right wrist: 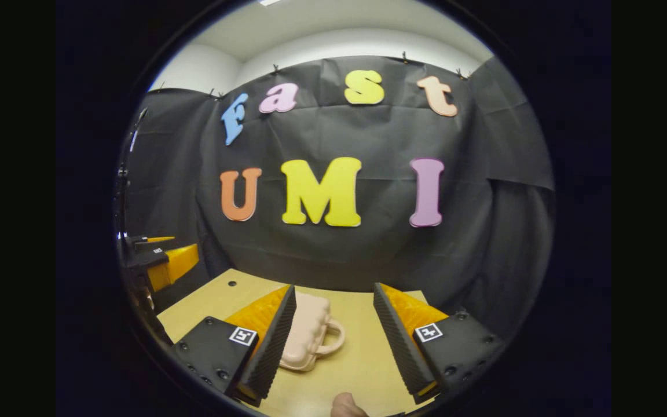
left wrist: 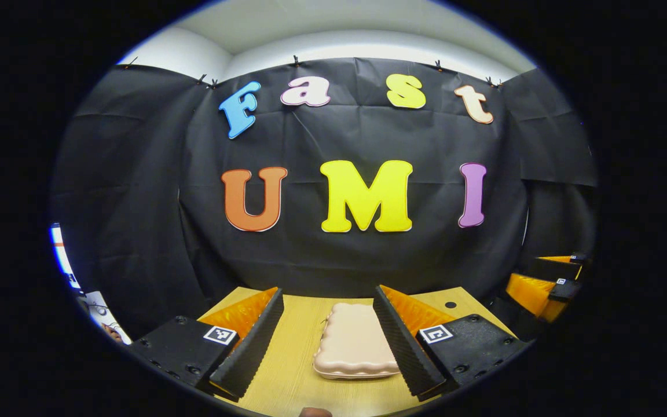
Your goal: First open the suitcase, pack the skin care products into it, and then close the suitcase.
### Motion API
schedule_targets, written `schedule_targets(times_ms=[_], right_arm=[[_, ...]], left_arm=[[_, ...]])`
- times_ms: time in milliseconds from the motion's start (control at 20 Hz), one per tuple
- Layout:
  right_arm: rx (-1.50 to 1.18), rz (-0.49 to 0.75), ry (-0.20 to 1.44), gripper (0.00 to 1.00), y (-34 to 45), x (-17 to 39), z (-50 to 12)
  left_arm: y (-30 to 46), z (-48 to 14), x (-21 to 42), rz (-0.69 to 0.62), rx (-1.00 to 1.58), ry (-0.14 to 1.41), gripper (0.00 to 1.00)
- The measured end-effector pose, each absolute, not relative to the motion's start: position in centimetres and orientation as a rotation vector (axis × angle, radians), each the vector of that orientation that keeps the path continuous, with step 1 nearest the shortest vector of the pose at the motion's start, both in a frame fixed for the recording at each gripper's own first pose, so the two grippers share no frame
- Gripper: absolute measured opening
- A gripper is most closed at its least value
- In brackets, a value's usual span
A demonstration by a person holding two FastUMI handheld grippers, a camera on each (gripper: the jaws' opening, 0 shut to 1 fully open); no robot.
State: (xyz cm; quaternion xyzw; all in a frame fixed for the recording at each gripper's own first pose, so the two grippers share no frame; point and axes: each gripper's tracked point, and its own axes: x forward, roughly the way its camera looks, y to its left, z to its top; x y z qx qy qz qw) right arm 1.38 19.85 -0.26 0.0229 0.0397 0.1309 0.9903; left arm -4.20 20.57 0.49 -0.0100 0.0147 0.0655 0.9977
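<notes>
A small peach suitcase (left wrist: 352, 341) lies flat and closed on the wooden table (left wrist: 287, 370). In the left gripper view it sits low between my left gripper's (left wrist: 329, 292) wide-open fingers, and the right finger (left wrist: 406, 341) hides its right edge. In the right gripper view the suitcase (right wrist: 305, 333) lies left of centre with its handle (right wrist: 335, 339) towards the right, partly behind the left finger (right wrist: 267, 347). My right gripper (right wrist: 334, 288) is open and holds nothing. Each gripper hovers above the table, short of the case.
The right gripper (left wrist: 548, 284) shows at the far right of the left gripper view, and the left gripper (right wrist: 160, 258) at the far left of the right gripper view. A lit screen (left wrist: 61, 255) stands at the left. A small rounded brownish thing (right wrist: 345, 406) pokes in at the bottom edge.
</notes>
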Motion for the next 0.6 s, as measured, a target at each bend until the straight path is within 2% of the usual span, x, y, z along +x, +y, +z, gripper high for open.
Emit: schedule_targets(times_ms=[150,200,250,600], right_arm=[[0.016,0.282,0.026,0.80,22.6,0.3,1.2],[0.008,0.282,0.021,0.77,23.5,0.1,1.1],[0.004,0.288,0.035,0.80,24.2,0.1,0.9],[-0.006,0.304,0.025,0.80,28.3,-0.8,1.4]], left_arm=[[21.2,0.2,-5.2,0.108,-0.025,0.023,0.98],[21.5,0.1,-5.3,0.104,-0.023,0.020,0.98],[22.0,-0.3,-5.4,0.107,-0.023,0.031,0.98],[25.0,-1.1,-5.9,0.113,-0.035,0.043,0.99]])
